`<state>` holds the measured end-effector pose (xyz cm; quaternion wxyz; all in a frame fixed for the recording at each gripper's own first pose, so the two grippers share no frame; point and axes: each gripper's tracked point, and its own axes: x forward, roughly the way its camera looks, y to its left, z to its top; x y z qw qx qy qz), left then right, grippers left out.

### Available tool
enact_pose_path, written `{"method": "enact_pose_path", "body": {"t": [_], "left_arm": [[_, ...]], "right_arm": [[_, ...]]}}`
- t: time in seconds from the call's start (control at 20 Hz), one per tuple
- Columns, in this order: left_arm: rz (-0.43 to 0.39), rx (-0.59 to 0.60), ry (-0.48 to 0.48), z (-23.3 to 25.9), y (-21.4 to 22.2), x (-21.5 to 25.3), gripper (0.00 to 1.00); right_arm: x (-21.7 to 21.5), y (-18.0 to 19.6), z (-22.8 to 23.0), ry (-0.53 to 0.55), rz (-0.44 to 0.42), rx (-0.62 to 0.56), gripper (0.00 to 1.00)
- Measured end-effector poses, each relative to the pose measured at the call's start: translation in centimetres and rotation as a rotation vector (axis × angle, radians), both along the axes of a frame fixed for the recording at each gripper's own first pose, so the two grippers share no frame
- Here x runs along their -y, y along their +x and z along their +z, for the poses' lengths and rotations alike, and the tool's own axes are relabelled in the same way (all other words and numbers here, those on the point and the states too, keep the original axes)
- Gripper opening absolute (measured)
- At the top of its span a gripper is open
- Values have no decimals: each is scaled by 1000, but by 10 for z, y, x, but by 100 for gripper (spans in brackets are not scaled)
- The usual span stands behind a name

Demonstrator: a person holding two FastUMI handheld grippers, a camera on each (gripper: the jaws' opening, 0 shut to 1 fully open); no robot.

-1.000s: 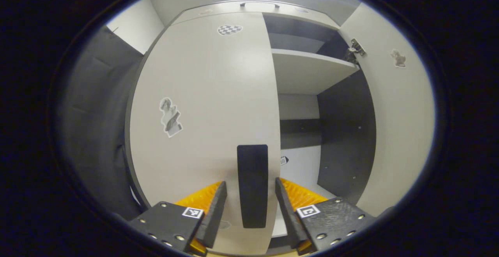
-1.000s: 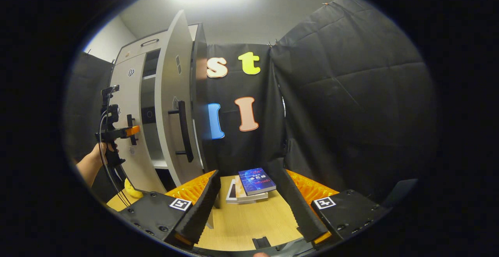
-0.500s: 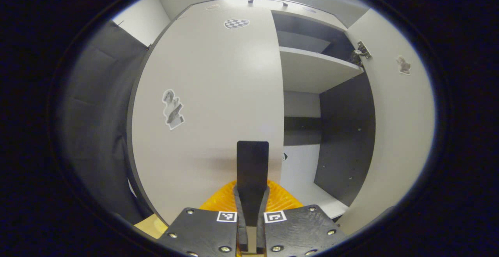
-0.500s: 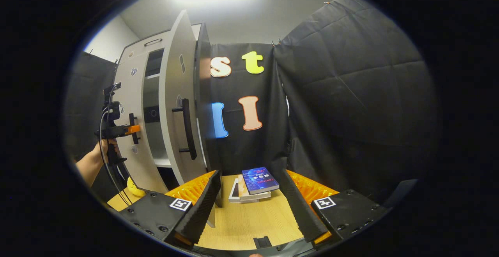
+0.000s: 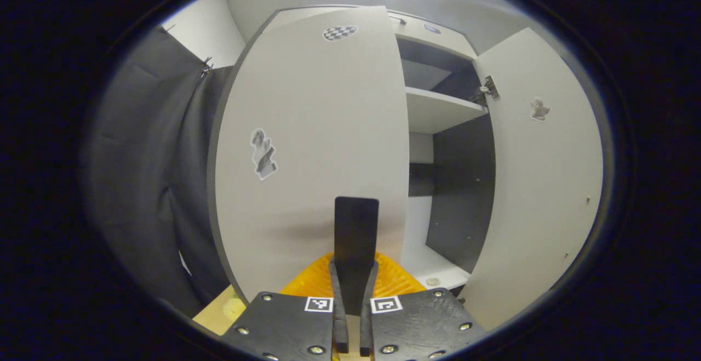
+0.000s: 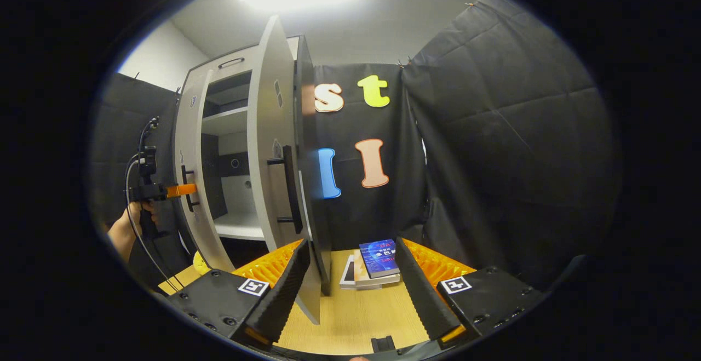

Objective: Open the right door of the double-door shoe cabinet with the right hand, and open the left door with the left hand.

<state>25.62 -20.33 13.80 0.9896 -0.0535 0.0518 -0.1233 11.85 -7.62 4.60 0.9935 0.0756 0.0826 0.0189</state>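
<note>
Left gripper view: left gripper (image 5: 353,295) at bottom centre, jaws nearly together and clamped on the dark vertical handle (image 5: 356,235) of the left door (image 5: 312,147), one finger pressing each side of the bar. Left door partly swung open, pale grey, with a chequered sticker (image 5: 339,32) near its top and a figure sticker (image 5: 263,154) at mid-height. Shoe cabinet (image 5: 432,114) interior exposed to the right of that door: a light shelf (image 5: 438,110) above, a dark side wall, a pale bottom board with a small object on it, too small to tell. Right door (image 5: 539,185) wide open at far right, hinge (image 5: 487,86) at its upper inner edge, a small sticker near the top. Black cloth wall on the left

Right gripper view: right gripper (image 6: 350,295) at the bottom, jaws spread wide, holding nothing, above a wooden tabletop (image 6: 356,317). Right door (image 6: 274,147) seen edge-on just left of centre, open, its dark bar handle (image 6: 289,188) facing this way, well apart from the fingers. Left gripper (image 6: 183,189) farther off at left, held by a hand (image 6: 131,227), closed on the left door's handle (image 6: 188,188). Stack of books (image 6: 378,262) on the tabletop between the fingers, farther back. Yellow object (image 6: 201,263) low beside the cabinet, partly hidden
</note>
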Motion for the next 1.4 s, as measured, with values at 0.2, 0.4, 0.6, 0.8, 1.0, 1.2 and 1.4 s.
{"method": "enact_pose_path", "body": {"t": [0.2, 0.4, 0.6, 0.8, 1.0, 1.2, 1.4], "left_arm": [[-23, -6, 7, 4, -24, -24, 12], [-17, 4, 10, 6, -45, -50, 10], [-8, 5, -19, 8, -57, -81, 10], [10, 11, -17, 7, -73, -108, 9], [46, 12, 20, 8, -81, -145, 8], [102, 28, 81, 8, -80, -180, 3], [228, 43, 135, 11, -79, -232, 4]], "right_arm": [[-18, 2, 9, -12, 28, 22, 98], [-33, 3, 17, -1, 35, 35, 98], [-47, 2, 18, -7, 36, 41, 98], [-66, 1, 19, -14, 48, 37, 98], [-85, 2, 19, -25, 61, 38, 98], [-107, 0, 21, -7, 84, 37, 98], [-124, 1, 21, -20, 100, 30, 98]]}}
